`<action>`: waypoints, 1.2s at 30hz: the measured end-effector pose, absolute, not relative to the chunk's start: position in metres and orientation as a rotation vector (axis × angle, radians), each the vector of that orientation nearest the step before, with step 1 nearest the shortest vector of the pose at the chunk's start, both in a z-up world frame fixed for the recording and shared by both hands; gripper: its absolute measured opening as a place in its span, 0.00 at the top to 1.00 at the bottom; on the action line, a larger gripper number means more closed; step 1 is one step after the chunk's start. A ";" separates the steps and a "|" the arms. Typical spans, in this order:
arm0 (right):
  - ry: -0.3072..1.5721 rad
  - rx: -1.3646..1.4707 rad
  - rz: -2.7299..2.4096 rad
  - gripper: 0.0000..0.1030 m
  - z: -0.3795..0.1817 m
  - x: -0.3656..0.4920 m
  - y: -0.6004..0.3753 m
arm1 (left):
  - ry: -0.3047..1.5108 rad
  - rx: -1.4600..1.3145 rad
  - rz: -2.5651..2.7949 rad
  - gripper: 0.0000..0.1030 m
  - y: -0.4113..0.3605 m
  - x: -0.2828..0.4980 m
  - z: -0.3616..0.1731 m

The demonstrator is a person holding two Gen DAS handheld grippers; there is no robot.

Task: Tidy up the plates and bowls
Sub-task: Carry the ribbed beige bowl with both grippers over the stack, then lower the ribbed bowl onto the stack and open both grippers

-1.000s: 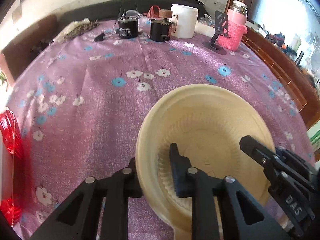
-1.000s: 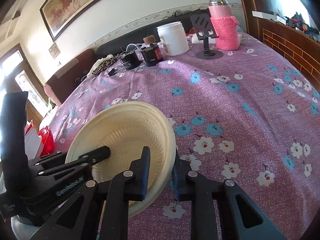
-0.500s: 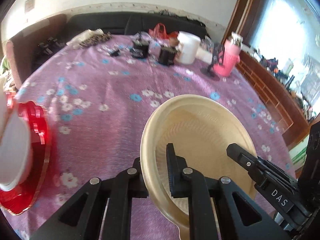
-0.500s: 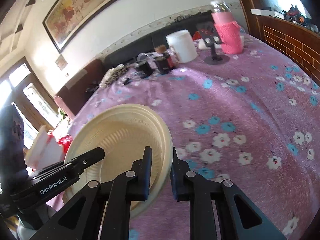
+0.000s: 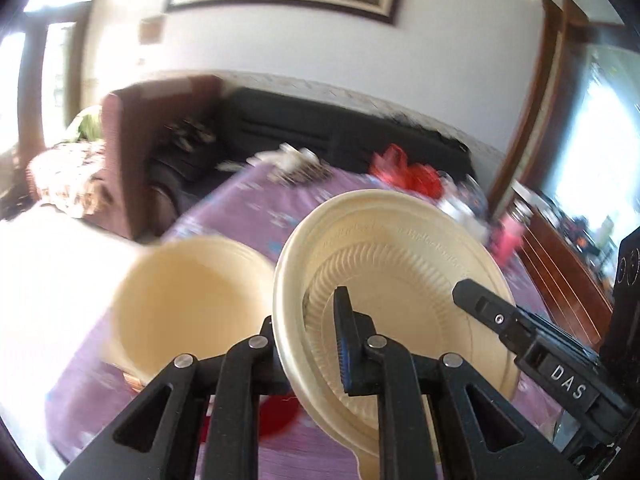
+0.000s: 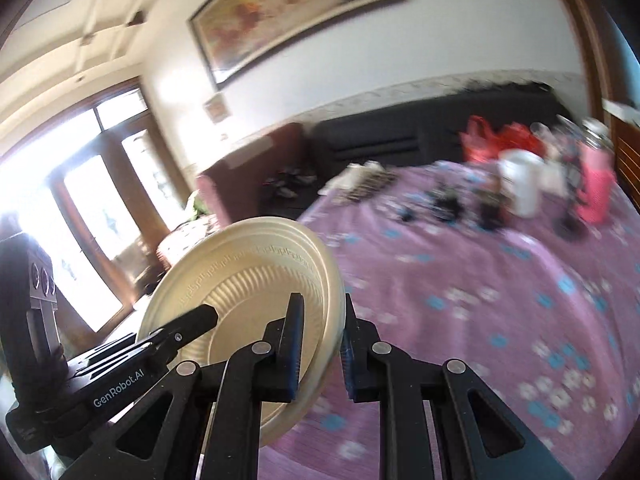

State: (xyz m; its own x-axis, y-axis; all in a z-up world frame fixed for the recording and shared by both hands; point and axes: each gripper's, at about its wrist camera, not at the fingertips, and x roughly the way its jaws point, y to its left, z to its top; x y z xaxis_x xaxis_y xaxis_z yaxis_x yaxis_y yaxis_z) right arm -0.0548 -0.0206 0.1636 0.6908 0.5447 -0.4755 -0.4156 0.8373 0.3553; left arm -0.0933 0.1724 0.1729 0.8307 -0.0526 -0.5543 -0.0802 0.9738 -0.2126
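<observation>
A cream ribbed plate (image 5: 400,280) is held in the air, tilted, by both grippers. My left gripper (image 5: 308,344) is shut on its left rim. My right gripper (image 6: 320,344) is shut on its right rim; the plate also shows in the right wrist view (image 6: 248,280). The right gripper's finger (image 5: 480,304) shows in the left wrist view, the left one's finger (image 6: 192,320) in the right wrist view. A cream bowl (image 5: 188,304) sits just left of the plate, blurred. A red plate (image 5: 276,412) shows below, mostly hidden.
The table has a purple flowered cloth (image 6: 500,300). At its far side stand a white tub (image 6: 520,184), a pink bottle (image 6: 596,188) and dark jars (image 6: 488,204). A dark sofa (image 5: 320,136) and a brown chair (image 5: 156,136) lie beyond the table.
Both grippers have lifted the plate higher and swung it left. The cream bowl has come into the left wrist view. The view now takes in the wall and sofa.
</observation>
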 end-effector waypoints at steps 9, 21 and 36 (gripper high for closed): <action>0.686 0.127 0.656 0.82 0.158 -0.031 0.089 | 0.602 -0.292 0.175 0.86 0.257 -0.090 0.167; 0.743 0.032 0.615 0.82 0.135 -0.009 0.128 | 0.670 -0.322 0.221 0.83 0.287 -0.063 0.129; 0.608 0.014 0.563 0.62 0.145 -0.023 0.128 | 0.575 -0.287 0.267 0.22 0.285 -0.074 0.144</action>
